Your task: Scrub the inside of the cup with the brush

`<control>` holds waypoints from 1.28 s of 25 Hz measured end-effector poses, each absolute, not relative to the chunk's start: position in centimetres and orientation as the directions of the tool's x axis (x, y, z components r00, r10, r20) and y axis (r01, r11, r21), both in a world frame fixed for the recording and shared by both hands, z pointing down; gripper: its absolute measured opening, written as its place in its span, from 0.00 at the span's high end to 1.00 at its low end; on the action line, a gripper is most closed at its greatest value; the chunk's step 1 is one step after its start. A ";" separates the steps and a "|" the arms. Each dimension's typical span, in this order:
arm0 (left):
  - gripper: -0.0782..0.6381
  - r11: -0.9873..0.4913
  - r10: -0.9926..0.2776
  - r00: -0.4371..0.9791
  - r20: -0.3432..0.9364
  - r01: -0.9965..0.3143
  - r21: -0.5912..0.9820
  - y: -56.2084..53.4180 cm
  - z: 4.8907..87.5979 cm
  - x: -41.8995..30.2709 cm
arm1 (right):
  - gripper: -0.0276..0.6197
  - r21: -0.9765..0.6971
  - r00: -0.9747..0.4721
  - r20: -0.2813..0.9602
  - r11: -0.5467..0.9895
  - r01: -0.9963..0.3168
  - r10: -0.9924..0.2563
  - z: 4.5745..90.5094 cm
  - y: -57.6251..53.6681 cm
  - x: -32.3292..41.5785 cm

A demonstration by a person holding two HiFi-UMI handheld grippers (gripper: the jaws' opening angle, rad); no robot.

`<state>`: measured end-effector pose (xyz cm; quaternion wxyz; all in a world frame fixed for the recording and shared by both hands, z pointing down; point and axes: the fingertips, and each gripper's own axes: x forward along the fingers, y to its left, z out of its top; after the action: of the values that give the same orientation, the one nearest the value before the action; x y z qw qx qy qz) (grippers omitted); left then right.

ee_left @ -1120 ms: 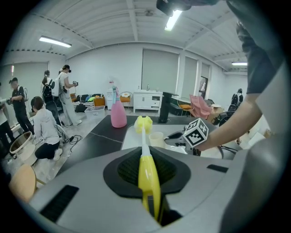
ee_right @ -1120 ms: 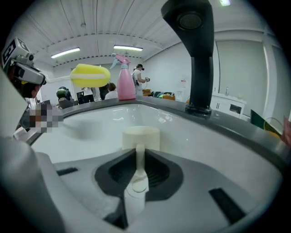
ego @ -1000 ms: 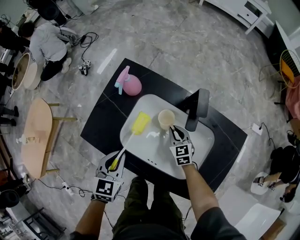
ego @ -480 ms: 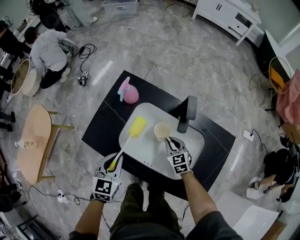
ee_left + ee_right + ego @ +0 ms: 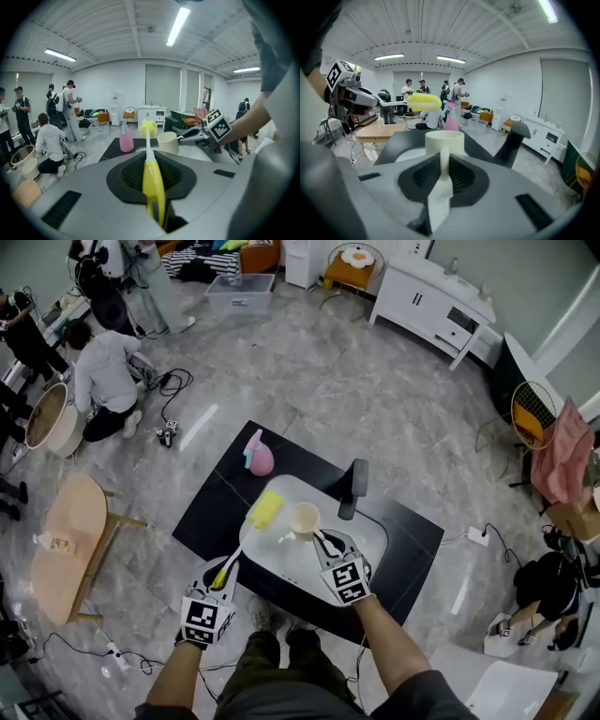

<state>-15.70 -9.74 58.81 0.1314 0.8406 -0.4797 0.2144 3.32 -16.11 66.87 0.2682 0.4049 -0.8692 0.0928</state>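
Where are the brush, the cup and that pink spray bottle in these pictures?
brush [image 5: 266, 509], head view, on its yellow scrubbing head.
cup [image 5: 304, 518], head view, inside its open mouth.
pink spray bottle [image 5: 261, 461], head view, on its round body.

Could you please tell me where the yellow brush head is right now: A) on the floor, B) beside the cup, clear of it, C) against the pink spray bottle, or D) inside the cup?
B: the head view shows the brush head beside the cup with a gap between them; the left gripper holds the brush, the right gripper the cup's handle.
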 end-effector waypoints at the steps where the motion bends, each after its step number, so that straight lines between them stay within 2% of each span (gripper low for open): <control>1: 0.84 -0.511 -0.753 0.453 0.477 -0.860 0.012 -9.8 58.1 -15.8 | 0.89 0.069 -0.530 0.532 0.658 -0.750 -0.660 65.7 -16.2 3.3; 18: 0.84 -0.650 -0.727 0.592 0.349 -0.756 -0.071 -10.7 46.6 -14.2 | 0.89 0.330 -0.484 0.458 0.648 -0.686 -0.746 48.8 -17.4 7.4; 25: 0.84 -0.698 -0.699 0.636 0.328 -0.706 -0.119 -10.5 44.3 -13.0 | 0.89 0.418 -0.448 0.461 0.633 -0.652 -0.766 45.6 -17.0 9.4; 32: 0.84 -0.770 -0.631 0.686 0.361 -0.608 -0.191 -10.4 43.1 -11.0 | 0.89 0.505 -0.423 0.512 0.661 -0.555 -0.747 44.7 -16.5 10.1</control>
<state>-11.00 -10.41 43.15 -0.0281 0.9178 -0.3377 0.2068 10.11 -16.49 44.66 0.3684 0.3907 -0.8334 -0.1305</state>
